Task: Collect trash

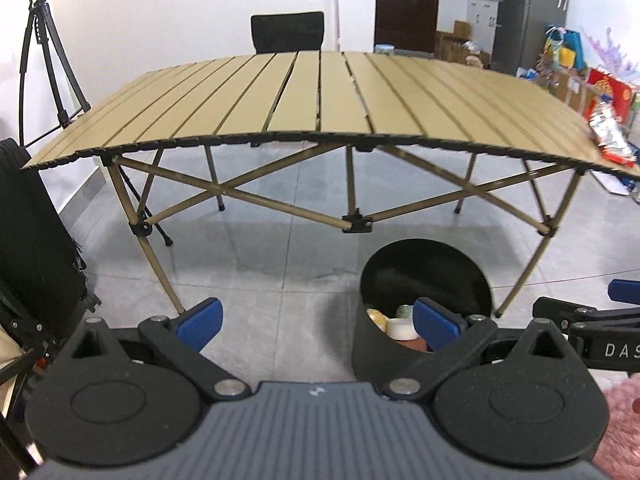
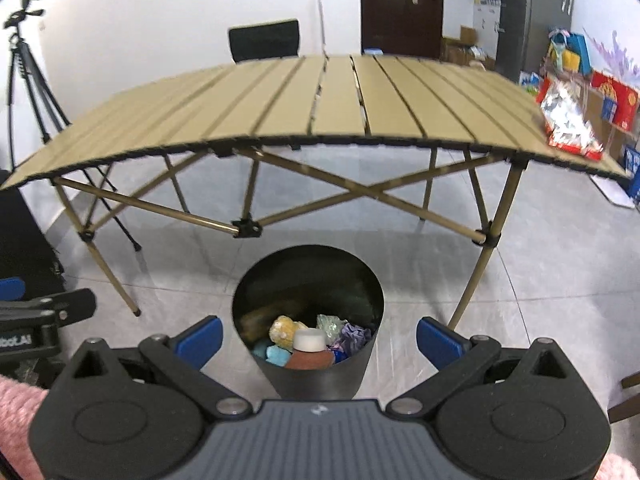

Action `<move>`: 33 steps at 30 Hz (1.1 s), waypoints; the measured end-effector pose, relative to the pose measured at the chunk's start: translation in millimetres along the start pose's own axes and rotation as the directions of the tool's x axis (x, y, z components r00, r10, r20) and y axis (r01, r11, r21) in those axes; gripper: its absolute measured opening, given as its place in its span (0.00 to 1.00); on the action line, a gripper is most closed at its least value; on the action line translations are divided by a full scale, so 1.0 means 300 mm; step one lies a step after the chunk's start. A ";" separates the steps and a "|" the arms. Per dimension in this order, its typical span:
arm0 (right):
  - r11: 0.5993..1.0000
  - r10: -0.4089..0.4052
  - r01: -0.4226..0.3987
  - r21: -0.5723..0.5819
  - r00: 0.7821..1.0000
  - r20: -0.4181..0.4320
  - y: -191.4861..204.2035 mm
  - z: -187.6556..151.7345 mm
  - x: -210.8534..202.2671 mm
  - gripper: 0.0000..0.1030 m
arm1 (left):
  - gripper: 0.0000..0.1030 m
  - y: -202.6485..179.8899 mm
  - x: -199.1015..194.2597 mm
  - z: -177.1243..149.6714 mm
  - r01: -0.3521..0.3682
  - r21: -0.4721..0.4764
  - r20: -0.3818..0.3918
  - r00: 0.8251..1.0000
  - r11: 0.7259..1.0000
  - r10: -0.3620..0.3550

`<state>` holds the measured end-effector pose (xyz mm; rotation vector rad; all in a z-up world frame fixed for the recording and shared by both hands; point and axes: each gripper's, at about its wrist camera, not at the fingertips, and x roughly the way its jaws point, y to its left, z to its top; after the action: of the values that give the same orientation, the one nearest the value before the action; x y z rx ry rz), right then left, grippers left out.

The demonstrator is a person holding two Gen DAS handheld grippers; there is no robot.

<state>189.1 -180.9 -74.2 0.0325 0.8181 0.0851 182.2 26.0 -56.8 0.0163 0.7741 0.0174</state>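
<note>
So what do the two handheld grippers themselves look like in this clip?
Both match: the left gripper and right gripper have blue finger pads on black linkage arms with silver pivot pins, round black housings and a ribbed grey body. White lettering marks their sides. Pink fuzzy sleeves show at the frame corners.

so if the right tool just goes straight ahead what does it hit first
Most likely the black trash bin right ahead of the open right tool, probably its near rim or the trash inside; depth is hard to judge.

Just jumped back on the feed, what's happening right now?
Trash pickup is mostly done. Both the left gripper and right gripper are open and empty, held above the floor near the black bin. The bin already holds a white-capped bottle and several crumpled scraps. One silver-and-red snack bag lies on the folding table, at its right end.
</note>
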 end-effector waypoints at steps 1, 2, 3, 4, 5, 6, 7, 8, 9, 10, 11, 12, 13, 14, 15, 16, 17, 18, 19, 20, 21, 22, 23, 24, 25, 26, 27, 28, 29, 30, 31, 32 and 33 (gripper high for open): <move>1.000 0.003 -0.003 -0.004 1.000 0.009 0.003 -0.007 -0.028 1.00 | 1.00 -0.002 -0.027 -0.005 0.006 0.001 0.007 1.000 1.000 -0.006; 1.000 0.008 -0.007 -0.010 1.000 0.017 0.005 -0.013 -0.053 1.00 | 1.00 -0.002 -0.048 -0.010 0.010 0.002 0.012 1.000 1.000 -0.010; 1.000 0.012 -0.012 -0.016 1.000 0.025 0.008 -0.020 -0.080 1.00 | 1.00 -0.002 -0.072 -0.016 0.015 0.003 0.020 1.000 1.000 -0.015; 1.000 0.016 -0.015 -0.020 0.999 0.030 0.012 -0.027 -0.105 1.00 | 1.00 -0.003 -0.094 -0.023 0.017 0.004 0.025 1.000 1.000 -0.017; 1.000 0.019 -0.018 -0.025 0.999 0.035 0.016 -0.033 -0.128 1.00 | 1.00 -0.001 -0.109 -0.027 0.018 0.006 0.027 0.999 1.000 -0.018; 0.999 0.023 -0.022 -0.031 0.999 0.040 0.019 -0.040 -0.152 1.00 | 1.00 0.000 -0.128 -0.033 0.021 0.005 0.029 0.999 1.000 -0.021; 0.999 0.025 -0.023 -0.035 0.999 0.045 0.021 -0.045 -0.174 1.00 | 1.00 0.001 -0.147 -0.039 0.025 0.005 0.032 0.999 1.000 -0.025; 0.999 0.026 -0.024 -0.039 0.998 0.051 0.023 -0.052 -0.195 1.00 | 1.00 0.004 -0.162 -0.043 0.029 0.004 0.036 0.999 1.000 -0.029; 0.999 0.027 -0.024 -0.043 0.998 0.058 0.025 -0.059 -0.217 1.00 | 1.00 0.006 -0.178 -0.049 0.031 0.003 0.041 0.999 1.000 -0.031; 0.999 0.028 -0.025 -0.045 0.998 0.062 0.027 -0.063 -0.231 1.00 | 1.00 0.010 -0.194 -0.055 0.033 0.000 0.045 0.998 0.999 -0.033; 0.999 0.031 -0.028 -0.046 0.997 0.066 0.029 -0.070 -0.245 1.00 | 1.00 0.014 -0.208 -0.061 0.036 -0.003 0.048 0.998 0.999 -0.036; 0.998 0.033 -0.030 -0.047 0.997 0.069 0.029 -0.077 -0.261 1.00 | 1.00 0.018 -0.221 -0.065 0.039 -0.007 0.052 0.998 0.999 -0.039; 0.998 0.034 -0.030 -0.048 0.997 0.073 0.030 -0.084 -0.278 1.00 | 1.00 0.022 -0.231 -0.070 0.041 -0.012 0.056 0.998 0.999 -0.040; 0.998 0.034 -0.030 -0.049 0.997 0.076 0.031 -0.089 -0.290 1.00 | 1.00 0.028 -0.240 -0.074 0.043 -0.016 0.058 0.997 0.999 -0.042; 0.998 0.034 -0.030 -0.050 0.996 0.079 0.032 -0.093 -0.301 1.00 | 1.00 0.031 -0.248 -0.079 0.045 -0.018 0.060 0.997 0.999 -0.044; 0.998 0.033 -0.029 -0.051 0.996 0.081 0.032 -0.098 -0.311 1.00 | 1.00 0.033 -0.256 -0.083 0.046 -0.019 0.062 0.997 0.999 -0.045; 0.998 0.033 -0.029 -0.051 0.996 0.084 0.031 -0.102 -0.321 1.00 | 1.00 0.035 -0.266 -0.089 0.047 -0.019 0.064 0.997 0.999 -0.046; 0.998 0.033 -0.029 -0.050 0.996 0.087 0.031 -0.105 -0.330 1.00 | 1.00 0.036 -0.271 -0.092 0.049 -0.020 0.065 0.997 0.999 -0.048; 0.998 0.033 -0.029 -0.050 0.995 0.089 0.030 -0.108 -0.338 1.00 | 1.00 0.036 -0.276 -0.095 0.051 -0.020 0.065 0.997 0.999 -0.049; 0.998 0.033 -0.029 -0.050 0.995 0.092 0.030 -0.109 -0.343 1.00 | 1.00 0.037 -0.278 -0.096 0.052 -0.020 0.066 0.997 0.998 -0.050; 0.998 0.033 -0.028 -0.050 0.995 0.093 0.030 -0.111 -0.346 1.00 | 1.00 0.040 -0.280 -0.096 0.053 -0.019 0.067 0.996 0.998 -0.052; 0.998 0.033 -0.028 -0.050 0.995 0.095 0.031 -0.112 -0.350 1.00 | 1.00 0.040 -0.285 -0.096 0.054 -0.018 0.071 0.996 0.998 -0.052; 0.998 0.033 -0.028 -0.050 0.995 0.096 0.031 -0.113 -0.353 1.00 | 1.00 0.040 -0.291 -0.101 0.053 -0.018 0.074 0.996 0.998 -0.052; 0.998 0.032 -0.028 -0.050 0.995 0.098 0.031 -0.114 -0.356 1.00 | 1.00 0.039 -0.294 -0.100 0.053 -0.017 0.077 0.996 0.998 -0.051; 0.998 0.033 -0.028 -0.050 0.995 0.099 0.031 -0.115 -0.359 1.00 | 1.00 0.039 -0.297 -0.100 0.052 -0.016 0.080 0.996 0.999 -0.050; 0.998 0.034 -0.029 -0.051 0.994 0.101 0.033 -0.115 -0.362 1.00 | 1.00 0.038 -0.299 -0.101 0.051 -0.016 0.082 0.995 0.999 -0.050; 0.998 0.034 -0.028 -0.051 0.994 0.102 0.033 -0.116 -0.363 1.00 | 1.00 0.037 -0.301 -0.101 0.050 -0.016 0.084 0.995 0.999 -0.049; 0.998 0.033 -0.028 -0.051 0.994 0.102 0.032 -0.116 -0.364 1.00 | 1.00 0.036 -0.304 -0.102 0.049 -0.015 0.085 0.995 0.999 -0.048; 0.998 0.034 -0.029 -0.051 0.994 0.103 0.033 -0.116 -0.365 1.00 | 1.00 0.035 -0.306 -0.103 0.049 -0.015 0.086 0.995 0.999 -0.047; 0.998 0.034 -0.029 -0.051 0.994 0.104 0.032 -0.116 -0.366 1.00 | 1.00 0.035 -0.305 -0.103 0.049 -0.014 0.087 0.995 0.999 -0.047; 0.998 0.034 -0.029 -0.050 0.994 0.105 0.031 -0.116 -0.368 1.00 | 1.00 0.033 -0.308 -0.104 0.049 -0.014 0.089 0.995 0.999 -0.047; 0.998 0.034 -0.029 -0.050 0.994 0.106 0.032 -0.117 -0.370 1.00 | 1.00 0.032 -0.310 -0.105 0.048 -0.013 0.090 0.995 0.999 -0.046; 0.998 0.034 -0.029 -0.050 0.994 0.107 0.032 -0.117 -0.371 1.00 | 1.00 0.031 -0.311 -0.105 0.047 -0.012 0.091 0.995 0.999 -0.046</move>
<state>87.1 -181.2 -16.7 0.0044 0.7075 0.1320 93.3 33.7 -14.0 -0.0141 0.6829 -0.0219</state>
